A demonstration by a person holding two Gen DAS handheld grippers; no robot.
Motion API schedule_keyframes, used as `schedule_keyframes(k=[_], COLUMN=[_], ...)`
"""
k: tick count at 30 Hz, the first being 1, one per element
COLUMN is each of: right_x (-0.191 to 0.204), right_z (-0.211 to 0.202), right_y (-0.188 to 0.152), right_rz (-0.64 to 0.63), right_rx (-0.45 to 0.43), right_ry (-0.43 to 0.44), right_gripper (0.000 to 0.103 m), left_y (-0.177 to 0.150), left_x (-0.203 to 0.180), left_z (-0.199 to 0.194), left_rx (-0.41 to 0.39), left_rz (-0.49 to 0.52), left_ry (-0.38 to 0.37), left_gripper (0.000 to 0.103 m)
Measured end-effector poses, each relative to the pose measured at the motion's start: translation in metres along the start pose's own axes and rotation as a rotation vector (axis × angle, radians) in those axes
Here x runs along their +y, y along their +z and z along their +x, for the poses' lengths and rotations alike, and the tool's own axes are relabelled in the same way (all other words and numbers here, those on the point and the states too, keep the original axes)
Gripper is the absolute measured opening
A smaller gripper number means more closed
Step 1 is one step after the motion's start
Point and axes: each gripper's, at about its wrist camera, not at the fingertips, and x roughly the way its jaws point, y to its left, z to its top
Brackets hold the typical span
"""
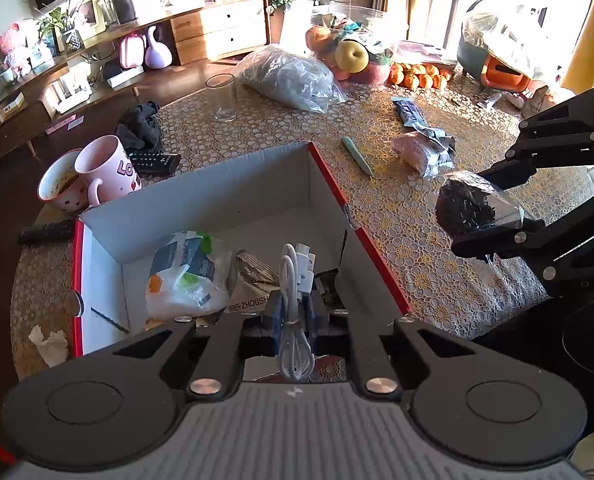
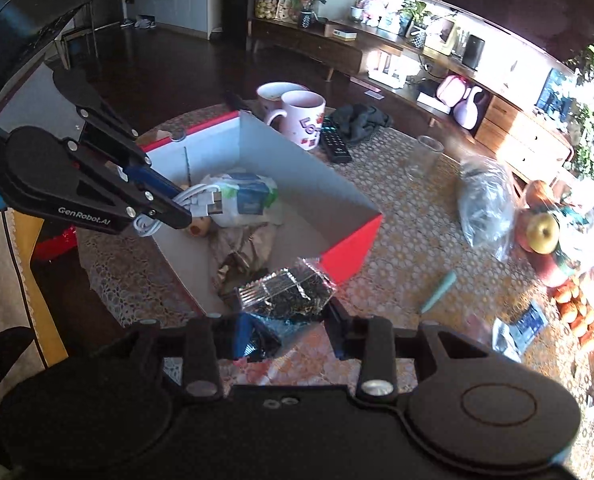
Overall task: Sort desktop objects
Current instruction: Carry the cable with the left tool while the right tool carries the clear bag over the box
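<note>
A red-edged cardboard box (image 1: 325, 168) stands open on the round table, also in the right wrist view (image 2: 353, 240). It holds a white plastic bag (image 1: 185, 280) and a paper packet (image 1: 253, 284). My left gripper (image 1: 295, 312) is shut on a coiled white USB cable (image 1: 295, 276) and holds it over the box; it shows in the right wrist view (image 2: 177, 210). My right gripper (image 2: 287, 320) is shut on a clear bag of dark tea leaves (image 2: 287, 290), just outside the box's near corner; the bag also shows in the left wrist view (image 1: 469, 208).
On the lace tablecloth lie a teal pen (image 1: 357, 156), snack packets (image 1: 421, 148), a large plastic bag (image 1: 293, 76), a glass (image 1: 221, 98), two mugs (image 1: 105, 168), remotes (image 1: 153, 160), dark cloth, crumpled tissue (image 1: 49, 344), a fruit bowl (image 1: 353, 56) and oranges.
</note>
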Motion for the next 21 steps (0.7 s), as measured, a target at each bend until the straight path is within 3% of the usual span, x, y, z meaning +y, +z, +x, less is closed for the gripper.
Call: schedule_keyframes(k=[13, 21], right_x=[0.023, 0.025], right_z=[0.037, 0.071], right_y=[0.027, 0.041], right_rz=[-0.028, -0.004], right_rx=[0.009, 0.021], right_ry=[0.042, 0.011], right_gripper=[0.038, 0.038], left_y=[-0.012, -0.008], left_x=[0.036, 0.05], left_z=[0.012, 0.043], left_rx=[0.015, 0.05], left_rz=[-0.061, -0.129], left_ry=[0.023, 0.065], left_gripper=[0.011, 0.011])
